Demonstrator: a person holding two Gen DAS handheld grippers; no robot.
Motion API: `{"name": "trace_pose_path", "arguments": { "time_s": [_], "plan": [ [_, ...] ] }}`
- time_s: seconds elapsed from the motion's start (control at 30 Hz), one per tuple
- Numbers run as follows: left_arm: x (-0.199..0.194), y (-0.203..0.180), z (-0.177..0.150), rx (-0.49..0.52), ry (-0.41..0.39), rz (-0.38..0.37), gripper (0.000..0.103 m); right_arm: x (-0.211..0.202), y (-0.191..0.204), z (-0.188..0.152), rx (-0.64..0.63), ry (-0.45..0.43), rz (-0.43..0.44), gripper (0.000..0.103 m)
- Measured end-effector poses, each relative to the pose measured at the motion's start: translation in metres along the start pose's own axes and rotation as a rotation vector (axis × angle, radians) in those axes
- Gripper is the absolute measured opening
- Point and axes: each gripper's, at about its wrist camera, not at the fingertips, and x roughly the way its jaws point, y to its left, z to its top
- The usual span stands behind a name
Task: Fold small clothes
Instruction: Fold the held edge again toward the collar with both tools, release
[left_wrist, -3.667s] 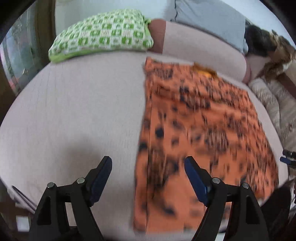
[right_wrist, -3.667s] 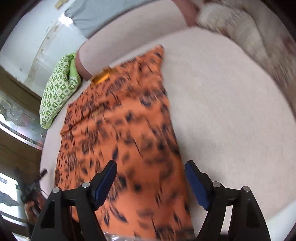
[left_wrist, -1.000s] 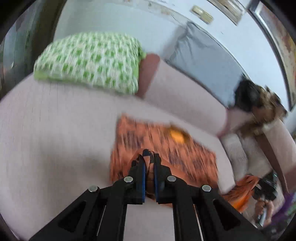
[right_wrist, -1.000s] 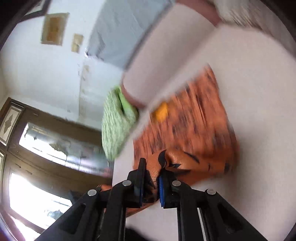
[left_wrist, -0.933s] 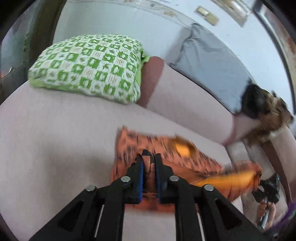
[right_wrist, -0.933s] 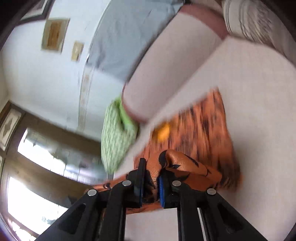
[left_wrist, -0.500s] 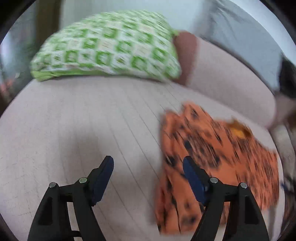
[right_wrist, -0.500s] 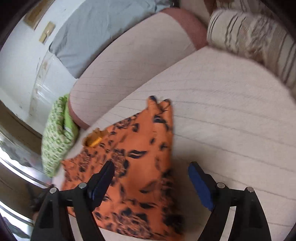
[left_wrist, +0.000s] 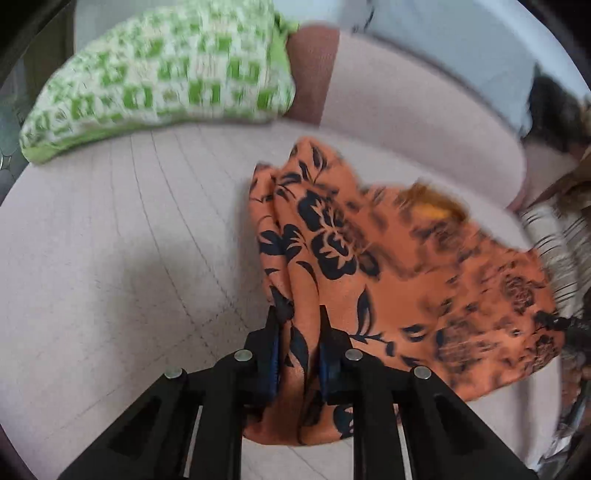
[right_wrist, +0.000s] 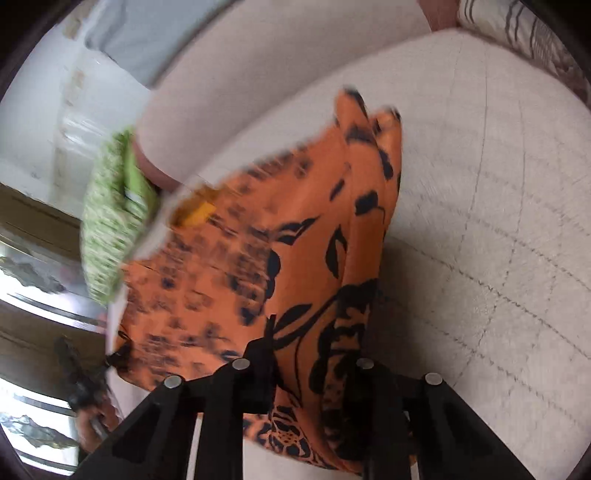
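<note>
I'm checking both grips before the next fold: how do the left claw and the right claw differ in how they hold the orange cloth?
The left claw is nearly shut, pinching a thin bunched edge of the orange cloth; the right claw stands wider, with a broader fold of cloth between its fingers. The left grips the cloth's side nearer the green pillow; the right grips the side farther from it. Both hold the near edge over the sofa seat.

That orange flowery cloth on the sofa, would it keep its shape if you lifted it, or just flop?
Probably flop: the orange cloth bunches into soft ridges where the left hand-held gripper pinches it. It looks thin and light, draping flat over the sofa seat. It may be a bit slippery, given its smooth sheen near the right hand-held gripper.
</note>
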Motion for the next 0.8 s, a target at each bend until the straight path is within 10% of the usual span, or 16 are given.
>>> {"name": "trace_pose_path", "arguments": {
  "time_s": [0.13,0.3,0.37,0.4,0.6,0.8],
  "plan": [
    [-0.073,-0.002,-0.028,-0.007,-0.093,-0.034,0.017,-0.054,0.021,-0.017,-0.055,-0.022,0.029,0.019],
    [-0.083,0.031,-0.132,-0.045,0.026,-0.044,0.03,-0.071,-0.006,-0.098,-0.063,0.071,0.027,0.025],
    [-0.054,0.049,-0.173,-0.051,0.142,0.026,0.043,-0.05,-0.037,-0.131,-0.017,0.165,-0.022,0.066],
    [-0.057,0.058,-0.184,-0.073,0.107,-0.009,0.044,-0.049,-0.05,-0.146,-0.007,0.139,-0.038,0.066],
    [-0.086,0.058,-0.133,-0.034,-0.045,0.045,0.055,-0.095,-0.03,-0.127,-0.075,-0.062,-0.033,0.067],
    [-0.015,0.045,-0.075,0.05,-0.011,0.039,0.054,-0.067,-0.005,-0.088,-0.113,-0.11,-0.087,0.069]
  ]
}}
